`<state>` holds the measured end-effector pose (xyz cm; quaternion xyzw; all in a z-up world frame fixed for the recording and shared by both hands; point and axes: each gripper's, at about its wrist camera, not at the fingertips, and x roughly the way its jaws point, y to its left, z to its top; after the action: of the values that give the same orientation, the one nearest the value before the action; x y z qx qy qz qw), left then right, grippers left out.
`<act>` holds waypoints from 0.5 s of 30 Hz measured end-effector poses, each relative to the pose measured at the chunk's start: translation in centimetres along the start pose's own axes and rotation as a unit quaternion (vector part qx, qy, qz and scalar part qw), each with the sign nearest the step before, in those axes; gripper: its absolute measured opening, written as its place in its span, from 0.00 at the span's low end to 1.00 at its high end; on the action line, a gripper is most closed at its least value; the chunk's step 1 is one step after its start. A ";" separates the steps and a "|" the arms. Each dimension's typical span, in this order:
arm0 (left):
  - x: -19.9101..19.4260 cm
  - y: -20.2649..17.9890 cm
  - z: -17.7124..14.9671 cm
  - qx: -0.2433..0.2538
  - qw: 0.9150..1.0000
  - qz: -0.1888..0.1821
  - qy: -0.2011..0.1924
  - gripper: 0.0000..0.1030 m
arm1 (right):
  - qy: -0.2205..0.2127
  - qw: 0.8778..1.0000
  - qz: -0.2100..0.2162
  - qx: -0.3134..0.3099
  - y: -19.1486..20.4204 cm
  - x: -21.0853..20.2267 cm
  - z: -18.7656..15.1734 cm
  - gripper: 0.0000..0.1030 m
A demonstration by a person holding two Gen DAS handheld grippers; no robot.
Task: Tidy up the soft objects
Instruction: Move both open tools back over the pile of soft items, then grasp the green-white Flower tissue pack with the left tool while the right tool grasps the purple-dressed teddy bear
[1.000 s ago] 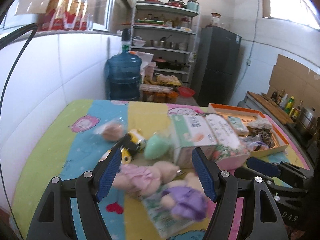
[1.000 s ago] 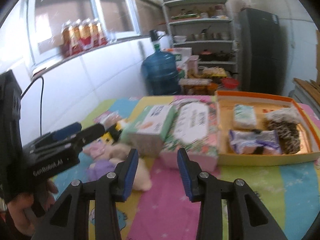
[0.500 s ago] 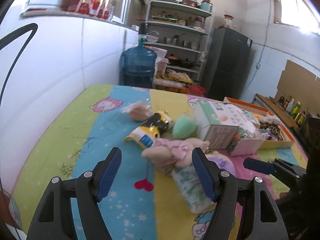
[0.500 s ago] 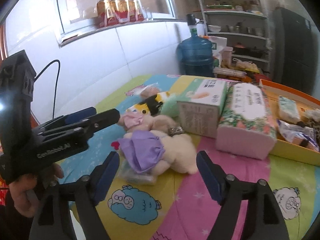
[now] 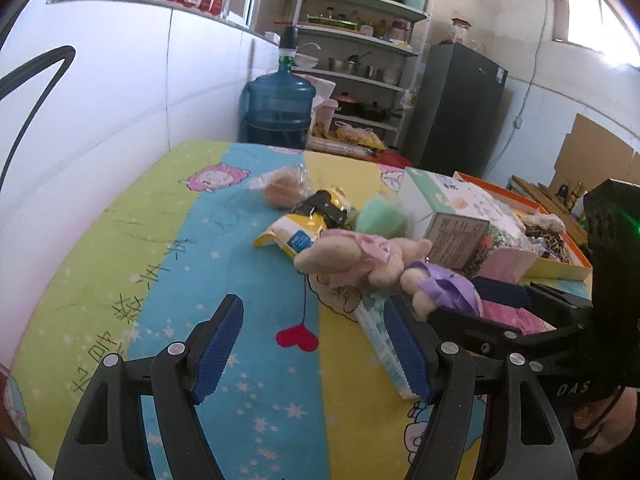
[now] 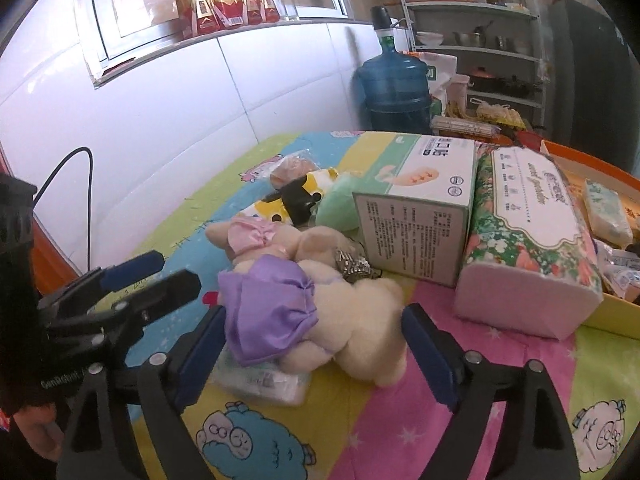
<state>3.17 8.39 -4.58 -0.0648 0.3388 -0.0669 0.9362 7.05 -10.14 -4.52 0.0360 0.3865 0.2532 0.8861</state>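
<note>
two plush toys lie mid-surface in the left wrist view: a cream plush with a pink bow (image 5: pixel 360 256) and, just right of it, a cream plush in a purple dress (image 5: pixel 444 288), both resting on a flat tissue pack (image 5: pixel 380 340). the left hand-held gripper (image 5: pixel 316 352) stands spread over the striped cartoon cloth (image 5: pixel 160 248), nothing between its pads; a second ago the pink-bow plush sat between them, now it lies farther off. the right hand-held gripper (image 5: pixel 500 296) reaches in from the right, its body lettered "das". a yellow snack bag (image 5: pixel 296 232) lies beyond the plush; its print is too small to read.

in the right wrist view the right hand-held gripper (image 6: pixel 316 344) is opening wide, with the purple-dress plush (image 6: pixel 312 312) between its pads and no firm press visible; a second ago it was narrow over bare cloth. the left gripper's (image 6: pixel 152 276) body reads "genrobot". behind stand a green-and-white tissue box (image 6: pixel 420 200) with unreadable chinese print, a floral tissue pack (image 6: pixel 528 240) and, at far right, an orange tray (image 6: pixel 592 168).
</note>
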 end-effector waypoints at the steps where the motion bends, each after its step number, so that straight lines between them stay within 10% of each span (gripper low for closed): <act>1: 0.1 0.0 -0.1 0.000 1.000 0.001 0.001 0.72 | 0.002 1.000 0.001 0.002 -0.1 0.2 0.0 0.88; 15: 0.8 -1.2 -0.8 0.006 0.999 -0.029 0.021 0.72 | -0.019 0.995 0.062 0.073 -3.0 -1.4 -0.6 0.78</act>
<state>3.16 7.01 -5.53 -0.0678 0.3555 -0.0977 0.9271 7.09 -13.45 -4.74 0.1289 0.3843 0.2779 0.8709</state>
